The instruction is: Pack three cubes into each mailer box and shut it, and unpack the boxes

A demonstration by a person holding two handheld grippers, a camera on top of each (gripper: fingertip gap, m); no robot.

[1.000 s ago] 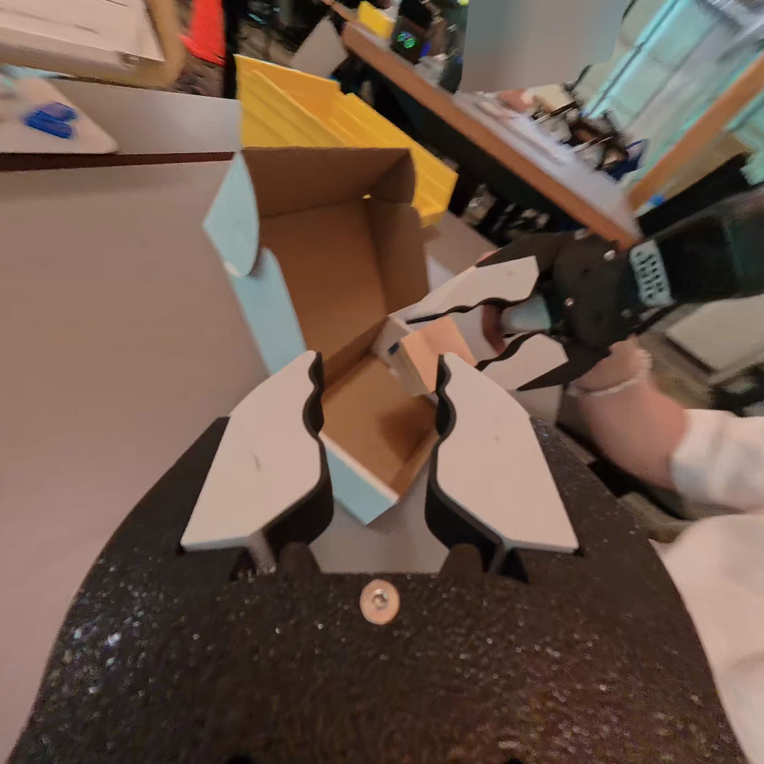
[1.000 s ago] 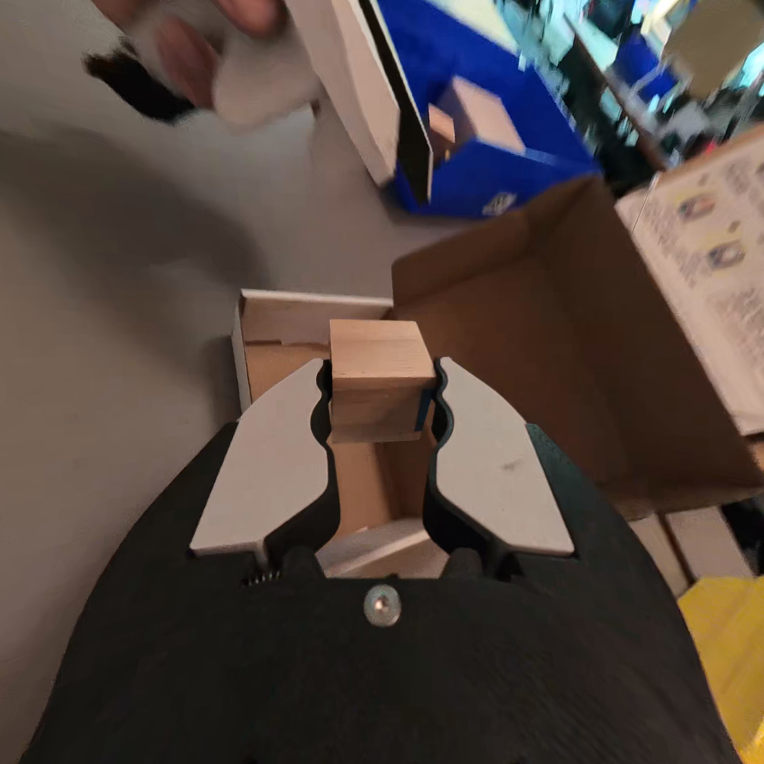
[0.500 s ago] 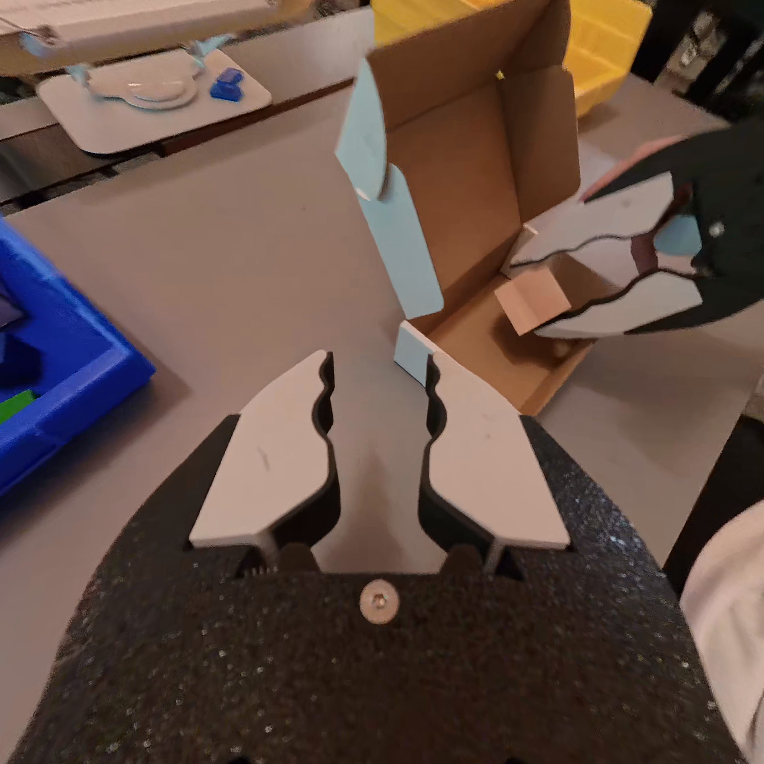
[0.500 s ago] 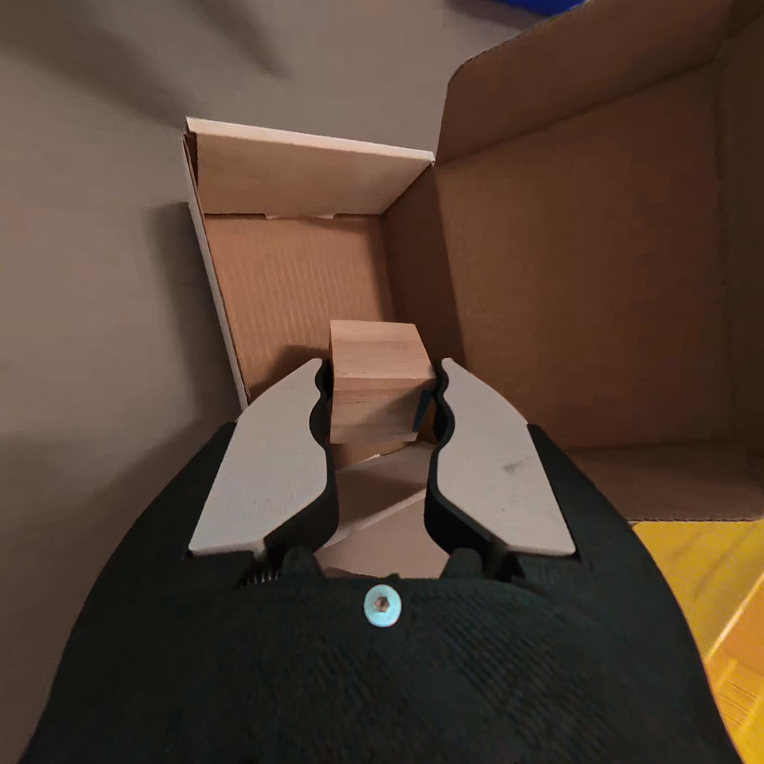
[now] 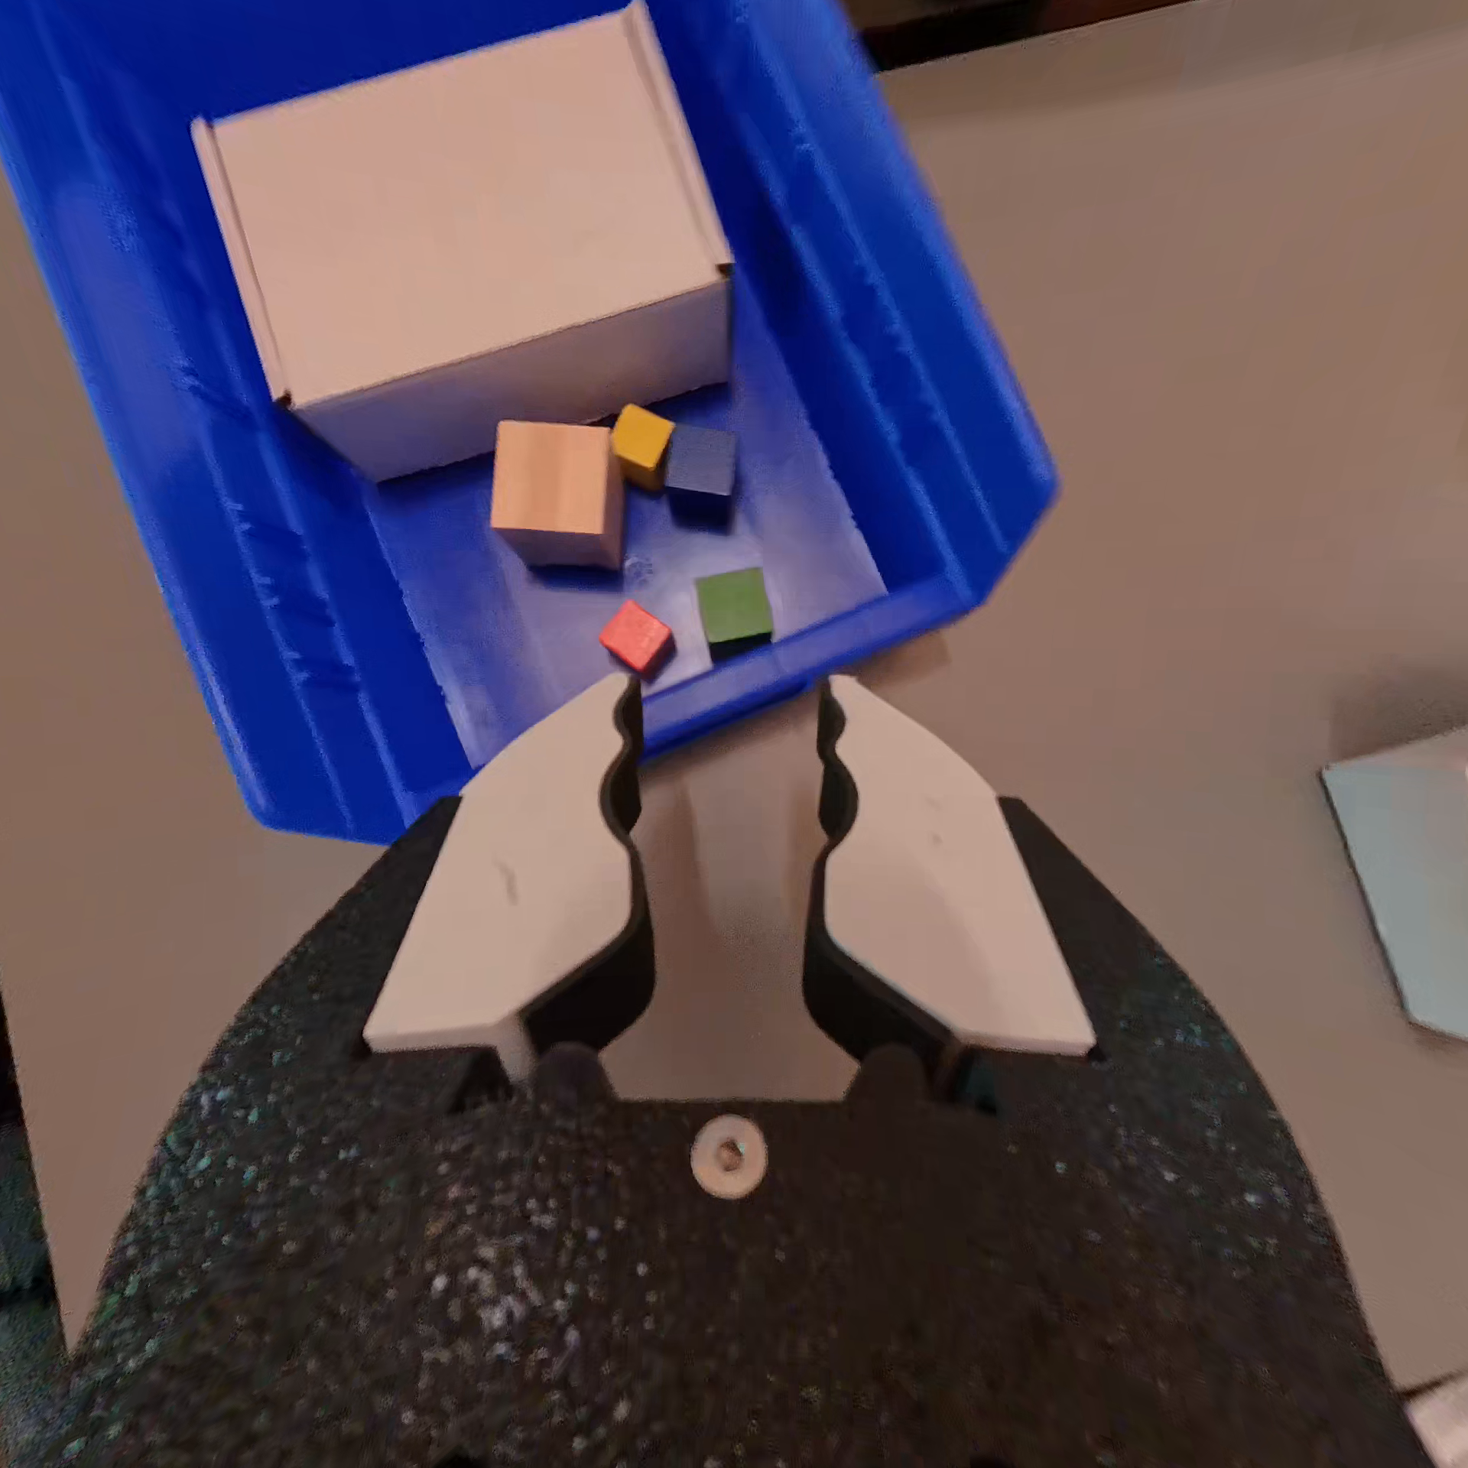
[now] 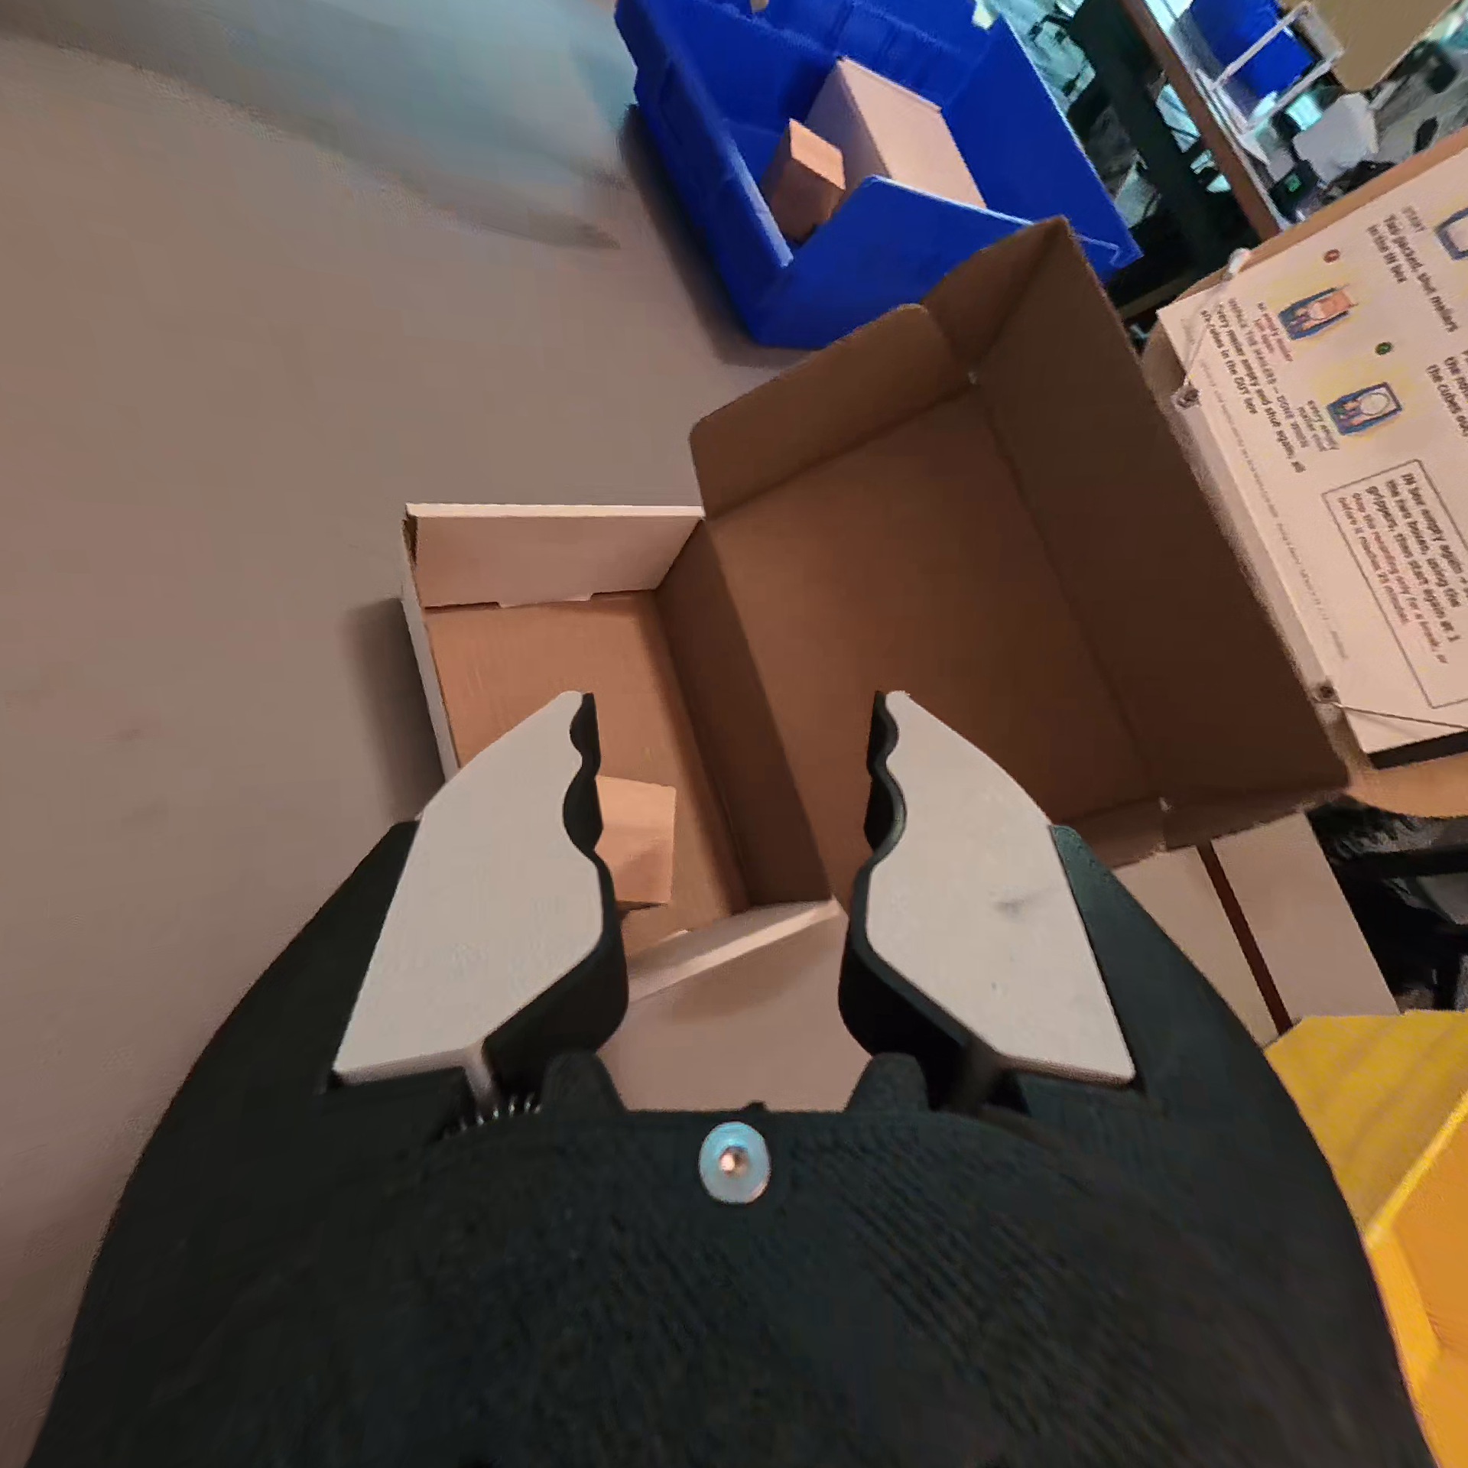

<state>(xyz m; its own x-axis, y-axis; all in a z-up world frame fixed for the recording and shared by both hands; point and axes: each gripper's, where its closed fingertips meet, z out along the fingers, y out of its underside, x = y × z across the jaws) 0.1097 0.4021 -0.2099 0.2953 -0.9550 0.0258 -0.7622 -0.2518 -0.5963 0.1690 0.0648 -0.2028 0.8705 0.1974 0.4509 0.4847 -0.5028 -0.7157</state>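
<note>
In the left wrist view a blue bin (image 5: 913, 262) holds a shut white mailer box (image 5: 461, 230), a large wooden cube (image 5: 556, 492) and small yellow (image 5: 642, 454), dark blue (image 5: 701, 470), green (image 5: 734, 605) and red (image 5: 635, 635) cubes. My left gripper (image 5: 724, 689) is open and empty just in front of the bin's near wall. In the right wrist view an open mailer box (image 6: 548, 659) stands on the table with its lid (image 6: 953, 588) up. A wooden cube (image 6: 635, 842) lies inside, half hidden by my left finger. My right gripper (image 6: 732, 703) is open above the box.
The grey table (image 5: 1191, 397) lies around the bin. A corner of the open box's pale flap (image 5: 1406, 882) shows at the right. In the right wrist view the blue bin (image 6: 834, 262) is behind the box, a printed sheet (image 6: 1366, 445) at right, a yellow bin (image 6: 1382, 1176) lower right. My right fingertips sit around 35 cm from my left ones.
My right gripper has let go of the wooden cube, which now lies in the open box, and has drawn back. My left gripper has swung left from the box to the blue bin.
</note>
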